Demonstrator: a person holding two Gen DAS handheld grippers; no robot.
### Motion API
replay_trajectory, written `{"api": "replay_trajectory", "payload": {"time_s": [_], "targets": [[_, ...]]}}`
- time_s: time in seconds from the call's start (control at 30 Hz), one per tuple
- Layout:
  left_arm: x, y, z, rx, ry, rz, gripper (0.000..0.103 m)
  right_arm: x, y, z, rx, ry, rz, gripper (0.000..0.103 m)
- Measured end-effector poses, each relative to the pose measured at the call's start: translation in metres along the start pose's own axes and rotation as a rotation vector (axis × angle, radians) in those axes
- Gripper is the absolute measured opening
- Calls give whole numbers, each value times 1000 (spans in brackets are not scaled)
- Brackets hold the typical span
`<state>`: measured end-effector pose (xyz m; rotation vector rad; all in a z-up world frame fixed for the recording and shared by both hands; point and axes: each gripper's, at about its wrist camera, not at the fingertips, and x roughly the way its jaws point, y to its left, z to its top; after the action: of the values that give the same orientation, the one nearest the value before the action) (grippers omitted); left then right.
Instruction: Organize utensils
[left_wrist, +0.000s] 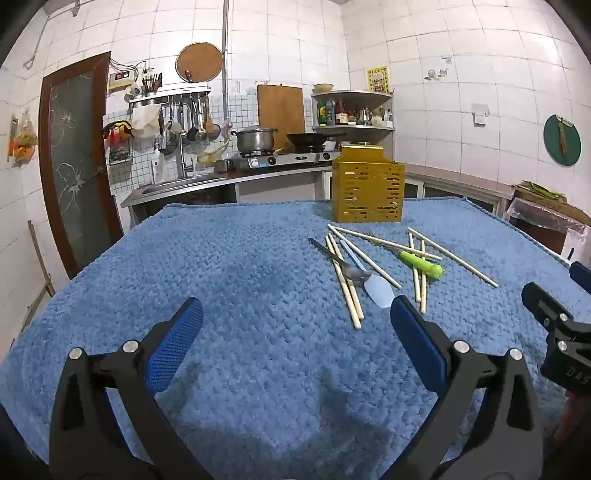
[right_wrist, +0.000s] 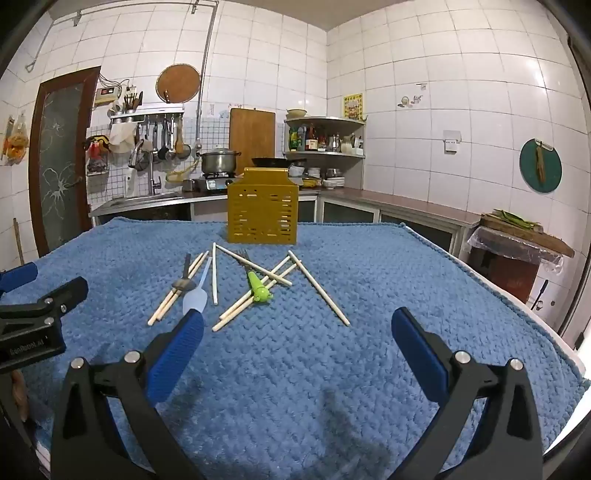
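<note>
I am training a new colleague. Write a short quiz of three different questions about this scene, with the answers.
1. True or false: the left claw holds a chopstick.
2. Which has a green handle: A) metal spoon, B) fork, C) white plastic spoon?
3. Fill in: the yellow utensil holder stands upright on the blue ____, beyond the scattered chopsticks.

Key: 1 false, both it and the right claw are open and empty; 2 B; 3 towel.
</note>
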<state>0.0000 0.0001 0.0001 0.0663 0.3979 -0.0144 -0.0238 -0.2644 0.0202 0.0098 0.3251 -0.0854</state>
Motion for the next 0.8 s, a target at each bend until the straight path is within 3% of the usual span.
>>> {"api": "replay_trajectory", "payload": {"time_s": [0.8], "targets": [[-1, 1, 2, -6, -13, -11, 98, -2, -1, 1, -10, 7, -8, 99]]}}
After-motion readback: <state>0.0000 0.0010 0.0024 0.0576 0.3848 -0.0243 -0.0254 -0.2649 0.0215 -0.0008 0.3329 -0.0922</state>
